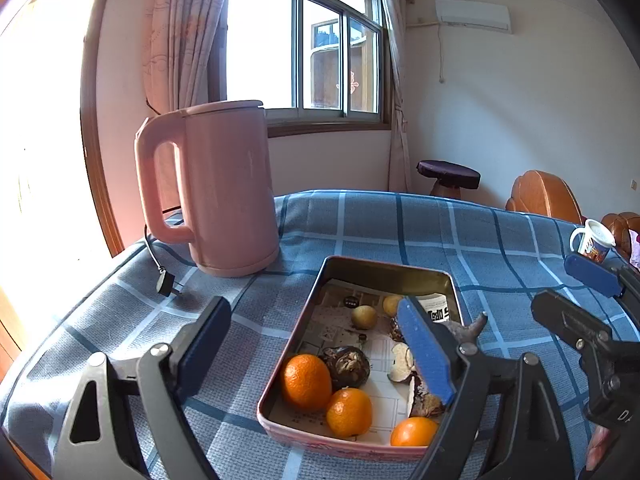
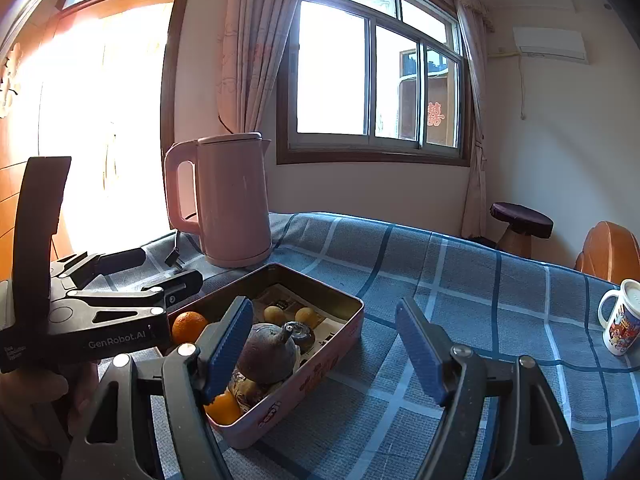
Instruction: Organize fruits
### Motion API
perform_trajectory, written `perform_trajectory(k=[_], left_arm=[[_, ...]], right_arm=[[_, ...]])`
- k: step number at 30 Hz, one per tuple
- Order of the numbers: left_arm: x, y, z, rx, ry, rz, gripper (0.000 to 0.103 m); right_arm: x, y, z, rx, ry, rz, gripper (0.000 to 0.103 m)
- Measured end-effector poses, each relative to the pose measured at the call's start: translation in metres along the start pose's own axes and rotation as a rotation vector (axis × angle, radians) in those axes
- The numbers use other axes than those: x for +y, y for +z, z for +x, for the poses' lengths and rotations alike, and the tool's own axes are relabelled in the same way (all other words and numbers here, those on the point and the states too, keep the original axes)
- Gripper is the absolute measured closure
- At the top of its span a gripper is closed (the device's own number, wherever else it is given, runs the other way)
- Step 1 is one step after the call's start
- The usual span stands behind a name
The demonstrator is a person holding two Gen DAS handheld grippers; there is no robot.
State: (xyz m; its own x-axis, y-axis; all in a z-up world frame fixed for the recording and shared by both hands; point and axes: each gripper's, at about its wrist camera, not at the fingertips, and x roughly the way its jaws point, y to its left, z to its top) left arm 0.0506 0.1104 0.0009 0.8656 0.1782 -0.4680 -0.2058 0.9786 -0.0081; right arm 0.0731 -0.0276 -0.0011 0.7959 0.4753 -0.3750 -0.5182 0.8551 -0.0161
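A pink rectangular tin (image 1: 320, 284) (image 2: 320, 364) lined with newspaper sits on the blue checked tablecloth. It holds three oranges (image 1: 306, 380), two small yellow fruits (image 1: 364, 317), a dark round fruit (image 1: 347, 366) and a grey-brown pear-shaped fruit (image 2: 266, 354) with a stem. My left gripper (image 1: 316, 354) is open and empty, over the tin's near left part. My right gripper (image 2: 326, 354) is open and empty, straddling the tin's near right wall. The left gripper also shows in the right wrist view (image 2: 140, 276).
A pink electric kettle (image 1: 224, 188) (image 2: 228, 200) with a loose cord and plug (image 1: 165, 282) stands behind the tin at the left. A printed white mug (image 2: 622, 318) (image 1: 594, 242) stands at the far right. Wooden chairs (image 2: 608, 252) and a stool (image 2: 520, 224) are beyond the table.
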Motion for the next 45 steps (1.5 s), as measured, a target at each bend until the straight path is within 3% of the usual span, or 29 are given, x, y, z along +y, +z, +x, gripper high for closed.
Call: perform_trajectory(k=[16,23,45], left_arm=[[-0.006,0.002,-0.007,-0.014,-0.002,0.014,0.009],[-0.012,0.005,-0.015,-0.041,-0.010,0.012,0.000],[-0.025,0.002,-0.016,-0.038,0.021,0.057,0.000]], right_arm=[[-0.005,-0.003,-0.006,-0.014,-0.009,0.014,0.028],[-0.009,-0.003,-0.011,-0.025,-0.020,0.019,0.028],[-0.013,-0.007,-0.013,-0.037,-0.017,0.015,0.027]])
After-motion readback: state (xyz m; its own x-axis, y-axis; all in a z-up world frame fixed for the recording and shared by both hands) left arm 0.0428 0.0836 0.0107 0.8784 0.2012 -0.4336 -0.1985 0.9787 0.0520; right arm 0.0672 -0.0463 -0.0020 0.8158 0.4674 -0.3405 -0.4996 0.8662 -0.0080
